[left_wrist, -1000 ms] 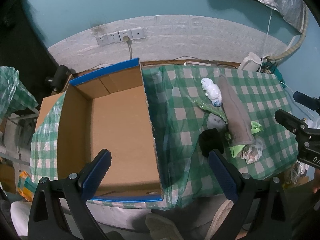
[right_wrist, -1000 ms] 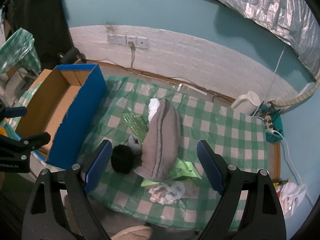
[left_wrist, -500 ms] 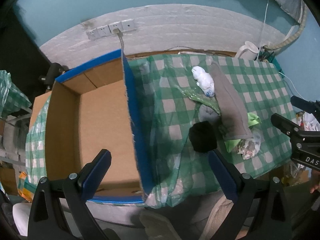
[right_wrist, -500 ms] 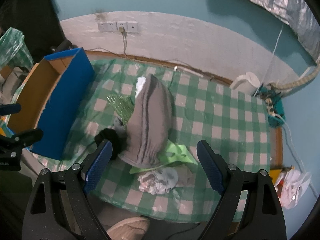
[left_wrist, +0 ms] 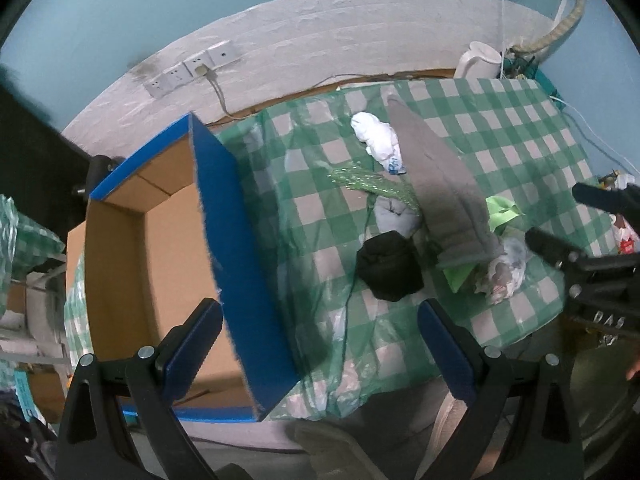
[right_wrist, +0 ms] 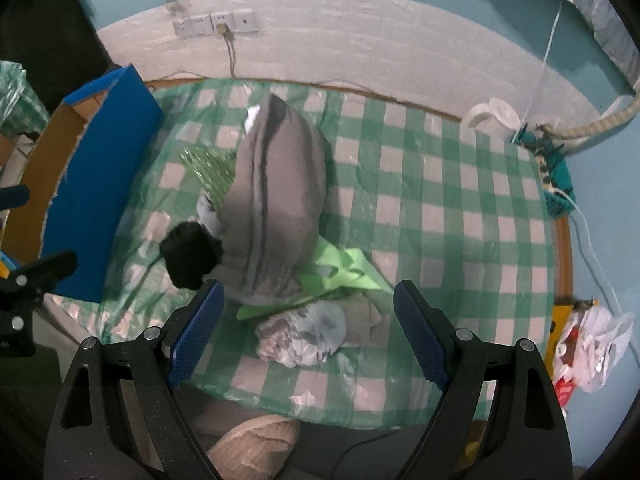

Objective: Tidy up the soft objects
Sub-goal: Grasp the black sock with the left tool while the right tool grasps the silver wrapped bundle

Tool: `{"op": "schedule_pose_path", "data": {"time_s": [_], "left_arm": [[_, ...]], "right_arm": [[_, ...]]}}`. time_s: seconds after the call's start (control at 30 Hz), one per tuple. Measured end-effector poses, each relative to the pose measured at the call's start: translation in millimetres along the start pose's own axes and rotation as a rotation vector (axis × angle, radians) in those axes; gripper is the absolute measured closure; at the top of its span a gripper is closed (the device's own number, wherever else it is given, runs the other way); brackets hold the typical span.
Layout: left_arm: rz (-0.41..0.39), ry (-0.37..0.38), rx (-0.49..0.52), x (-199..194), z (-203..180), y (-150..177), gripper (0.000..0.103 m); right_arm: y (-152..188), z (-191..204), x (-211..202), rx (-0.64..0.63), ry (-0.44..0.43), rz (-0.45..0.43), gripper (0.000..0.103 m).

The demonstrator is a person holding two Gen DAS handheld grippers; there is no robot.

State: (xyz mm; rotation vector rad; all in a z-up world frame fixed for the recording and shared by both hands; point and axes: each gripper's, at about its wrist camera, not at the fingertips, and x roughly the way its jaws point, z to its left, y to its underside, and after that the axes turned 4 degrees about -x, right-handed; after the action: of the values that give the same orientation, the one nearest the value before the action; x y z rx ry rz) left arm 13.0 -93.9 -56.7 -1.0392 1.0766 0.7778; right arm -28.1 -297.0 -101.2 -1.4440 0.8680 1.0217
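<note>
Both grippers hung above the tabletop with jaws spread wide and nothing between them. The left gripper sat over the gap between the cardboard box and the pile, and the right gripper hovered over the near end of the pile.

The soft things lay heaped on the checked cloth just right of the box: a black bundle, a pale grey ball, a white bundle, a glittery green strip, a bright green cloth, a crumpled plastic bag, and a long grey cloth draped over much of the rest.

The step looked like a first pick. A sensible choice would be the black bundle, which sat at the pile's box-side edge, touching only the grey ball and the long cloth's end. The jaws should straddle it from above and close firmly, since it will squash. Lifting straight up should avoid dragging the plastic cloth.

The long grey cloth ran with its long axis from the near edge toward the back wall, broad end nearer the grippers, narrow tip pointing away. Gripping it across the middle would let it fold in two for the box.
</note>
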Motion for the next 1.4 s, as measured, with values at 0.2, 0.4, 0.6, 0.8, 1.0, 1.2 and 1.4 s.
{"op": "schedule_pose_path", "data": {"time_s": [0.2,0.4,0.6,0.8,1.0,1.2,1.4], "left_arm": [[0.048,0.029,-0.002,23.9,-14.4,-10.7,0.004],[0.066,0.033,0.018,43.5,-24.9,-5.7,0.004],[0.097,0.040,0.012,59.1,-25.6,-2.9,0.004],[0.107,0.042,0.024,69.3,-28.7,-1.2,0.004],[0.134,0.047,0.012,82.1,-29.7,2.0,0.004],[0.145,0.050,0.013,90.4,-32.1,0.8,0.004],[0.162,0.087,-0.014,98.0,-32.1,-5.5,0.004]], "right_arm": [[7.7,-1.7,16.9,0.001,-0.003,0.048,0.018],[15.8,-1.9,35.8,-0.009,0.004,0.092,0.018],[19.2,2.7,49.5,-0.027,0.008,0.125,0.018],[19.4,5.0,60.8,-0.036,0.008,0.149,0.018],[21.3,3.8,74.8,-0.043,0.016,0.173,0.018],[20.6,1.1,89.9,-0.050,0.009,0.203,0.018],[25.1,-3.5,106.8,-0.058,-0.005,0.226,0.018]]}}
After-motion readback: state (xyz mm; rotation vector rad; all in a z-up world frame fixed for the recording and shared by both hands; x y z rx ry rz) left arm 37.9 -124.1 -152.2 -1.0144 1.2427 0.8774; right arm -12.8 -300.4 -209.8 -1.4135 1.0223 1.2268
